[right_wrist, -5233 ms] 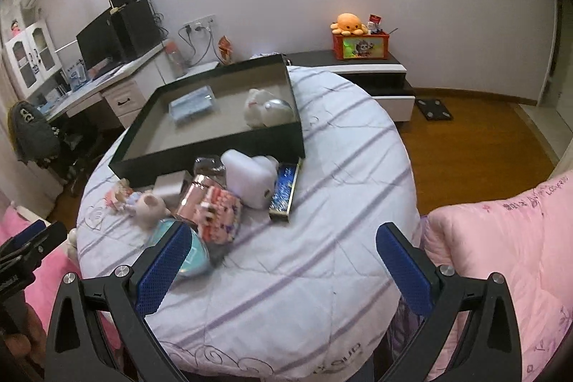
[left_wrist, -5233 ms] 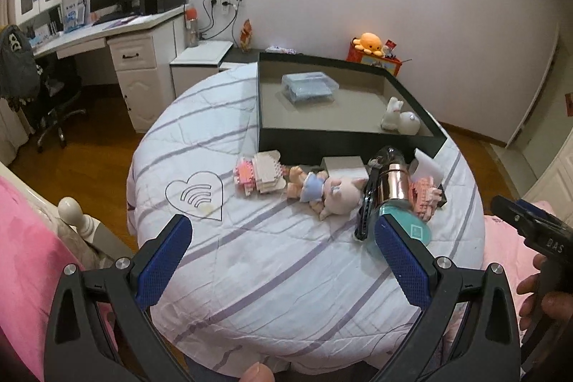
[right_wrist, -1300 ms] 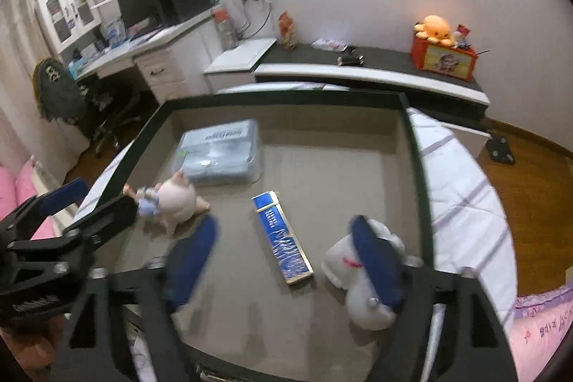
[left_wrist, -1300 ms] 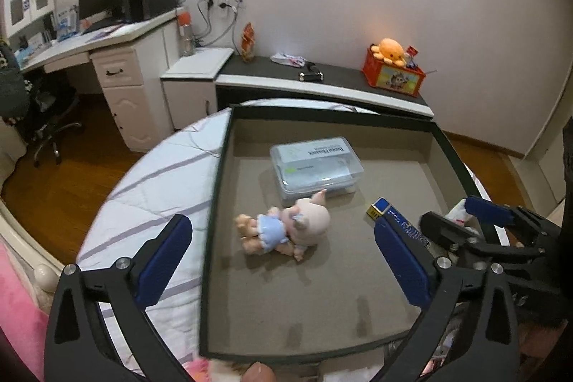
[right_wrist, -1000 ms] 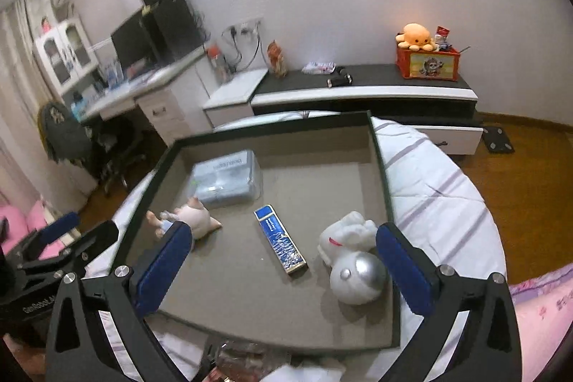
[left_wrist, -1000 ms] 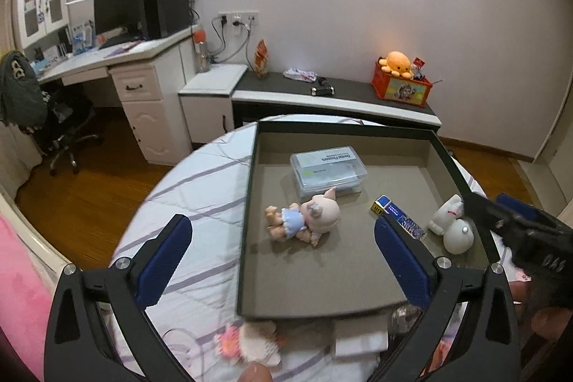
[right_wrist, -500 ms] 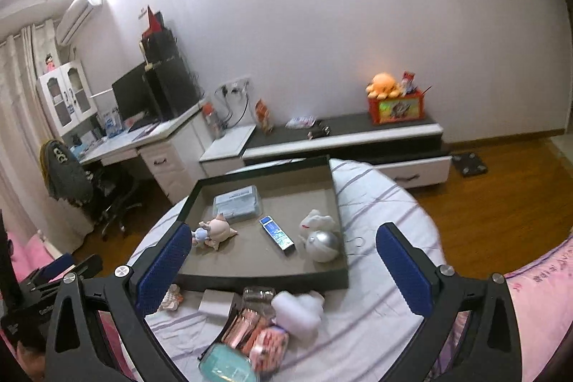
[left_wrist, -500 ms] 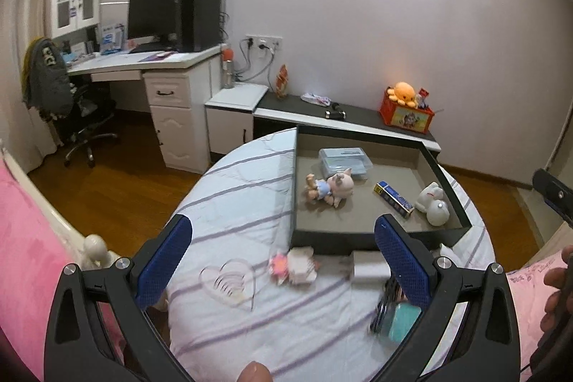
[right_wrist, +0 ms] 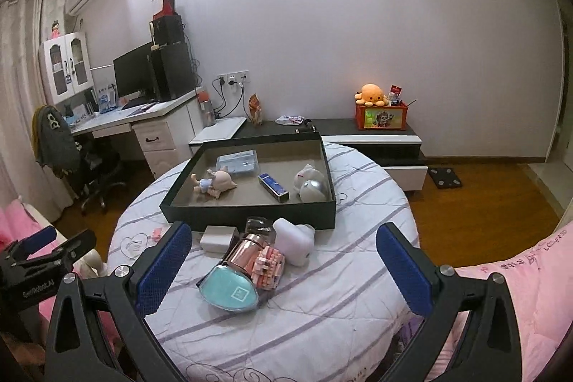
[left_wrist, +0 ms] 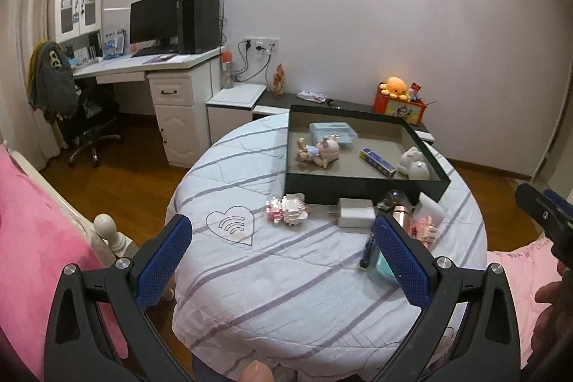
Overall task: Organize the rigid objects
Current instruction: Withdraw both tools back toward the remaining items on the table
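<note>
A dark open box [left_wrist: 361, 192] [right_wrist: 247, 218] stands at the far side of the round table. In it lie a clear plastic case [left_wrist: 333, 131], a pig doll [left_wrist: 320, 151] [right_wrist: 216, 183], a blue bar [left_wrist: 378, 160] [right_wrist: 273, 187] and a white rabbit toy [left_wrist: 415, 163] [right_wrist: 309, 185]. In front of the box lie pink block toys [left_wrist: 286, 210] [right_wrist: 268, 265], a grey adapter [left_wrist: 356, 212] [right_wrist: 219, 238], a rose-gold bottle [right_wrist: 247, 249], a teal case [right_wrist: 229, 290] and a white cloud-shaped thing [right_wrist: 293, 238]. My left gripper [left_wrist: 286, 260] and right gripper [right_wrist: 283, 269] are open and empty, held back above the table's near side.
The table has a striped cloth with a heart mark [left_wrist: 231, 226]. Pink bedding [left_wrist: 39, 224] [right_wrist: 515, 271] lies on both sides. A desk with a monitor [left_wrist: 154, 24], an office chair [left_wrist: 86, 117] and a low cabinet with an orange toy box [right_wrist: 379, 115] stand by the wall.
Both grippers have pulled back and up from over the box to the near side of the table. The pig doll and blue bar now lie in the box.
</note>
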`<act>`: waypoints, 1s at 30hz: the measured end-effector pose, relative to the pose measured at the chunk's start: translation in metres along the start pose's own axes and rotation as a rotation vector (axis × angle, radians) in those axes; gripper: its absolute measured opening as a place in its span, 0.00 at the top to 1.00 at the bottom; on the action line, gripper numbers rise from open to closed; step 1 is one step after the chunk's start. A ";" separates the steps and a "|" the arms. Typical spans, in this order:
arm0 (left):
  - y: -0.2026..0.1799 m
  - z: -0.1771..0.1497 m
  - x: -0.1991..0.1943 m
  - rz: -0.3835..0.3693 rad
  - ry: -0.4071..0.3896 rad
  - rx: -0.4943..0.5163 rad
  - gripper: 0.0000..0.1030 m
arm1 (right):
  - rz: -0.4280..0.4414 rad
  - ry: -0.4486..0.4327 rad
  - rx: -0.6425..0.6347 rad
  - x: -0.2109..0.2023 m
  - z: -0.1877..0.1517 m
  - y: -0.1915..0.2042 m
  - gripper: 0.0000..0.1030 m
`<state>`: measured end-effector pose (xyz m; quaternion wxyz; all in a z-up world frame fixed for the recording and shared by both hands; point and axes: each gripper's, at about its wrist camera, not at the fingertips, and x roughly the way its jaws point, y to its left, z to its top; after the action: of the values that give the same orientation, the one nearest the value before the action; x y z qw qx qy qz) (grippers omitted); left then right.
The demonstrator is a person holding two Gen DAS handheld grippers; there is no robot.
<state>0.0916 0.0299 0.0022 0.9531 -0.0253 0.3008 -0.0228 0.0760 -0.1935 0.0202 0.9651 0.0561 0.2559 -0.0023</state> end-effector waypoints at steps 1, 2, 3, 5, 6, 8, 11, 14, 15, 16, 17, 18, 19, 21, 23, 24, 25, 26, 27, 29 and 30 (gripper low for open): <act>-0.001 0.001 -0.002 -0.001 -0.005 0.000 0.00 | 0.002 -0.007 0.007 -0.003 0.002 -0.003 0.00; -0.002 0.000 -0.004 -0.002 -0.009 -0.001 0.00 | 0.000 -0.013 0.008 -0.006 0.001 -0.004 0.00; -0.003 0.000 -0.005 -0.003 -0.013 -0.002 0.00 | -0.003 -0.018 0.007 -0.007 0.002 -0.004 0.00; -0.004 0.001 -0.007 -0.001 -0.014 -0.002 0.00 | -0.005 -0.019 0.008 -0.011 0.000 -0.005 0.00; -0.005 0.000 -0.007 0.001 -0.014 -0.001 0.00 | -0.003 -0.016 0.011 -0.012 -0.001 -0.006 0.00; -0.005 0.000 -0.006 0.005 -0.009 0.001 0.00 | 0.003 -0.004 0.017 -0.011 -0.002 -0.008 0.00; -0.005 -0.001 -0.004 0.006 0.001 0.002 0.00 | 0.006 0.008 0.016 -0.009 -0.004 -0.009 0.00; -0.006 -0.003 0.000 0.005 0.014 0.003 0.00 | 0.014 0.020 0.012 -0.006 -0.006 -0.008 0.00; -0.007 -0.004 0.003 0.005 0.019 0.004 0.00 | 0.015 0.024 0.011 -0.005 -0.006 -0.009 0.00; -0.007 -0.004 0.004 0.005 0.023 0.005 0.00 | 0.017 0.032 0.009 -0.003 -0.007 -0.009 0.00; -0.007 -0.005 0.006 0.005 0.029 0.006 0.00 | 0.018 0.040 0.008 -0.001 -0.008 -0.009 0.00; -0.008 -0.006 0.010 0.003 0.037 0.005 0.00 | 0.019 0.049 0.008 0.001 -0.009 -0.009 0.00; -0.007 -0.007 0.012 0.002 0.045 0.004 0.00 | 0.019 0.060 0.010 0.005 -0.011 -0.009 0.00; -0.007 -0.008 0.020 0.001 0.063 0.004 0.00 | 0.022 0.079 0.015 0.011 -0.012 -0.010 0.00; -0.007 -0.010 0.030 0.004 0.085 0.005 0.00 | 0.021 0.100 0.019 0.019 -0.015 -0.010 0.00; -0.007 -0.010 0.035 0.005 0.096 0.005 0.00 | 0.019 0.110 0.021 0.022 -0.016 -0.011 0.00; -0.007 -0.010 0.039 0.005 0.106 0.005 0.00 | 0.019 0.121 0.023 0.026 -0.017 -0.011 0.00; -0.007 -0.010 0.044 0.006 0.115 0.005 0.00 | 0.018 0.130 0.026 0.030 -0.018 -0.012 0.00; -0.007 -0.011 0.051 0.007 0.125 0.006 0.00 | 0.015 0.142 0.029 0.035 -0.020 -0.013 0.00; -0.008 -0.011 0.064 0.010 0.146 0.013 0.00 | 0.012 0.179 0.031 0.048 -0.023 -0.013 0.00; -0.008 -0.011 0.069 0.013 0.154 0.015 0.00 | 0.012 0.196 0.035 0.054 -0.026 -0.014 0.00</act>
<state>0.1420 0.0175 -0.0458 0.9274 -0.0144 0.3733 -0.0210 0.1101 -0.2029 -0.0302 0.9342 0.0743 0.3489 0.0044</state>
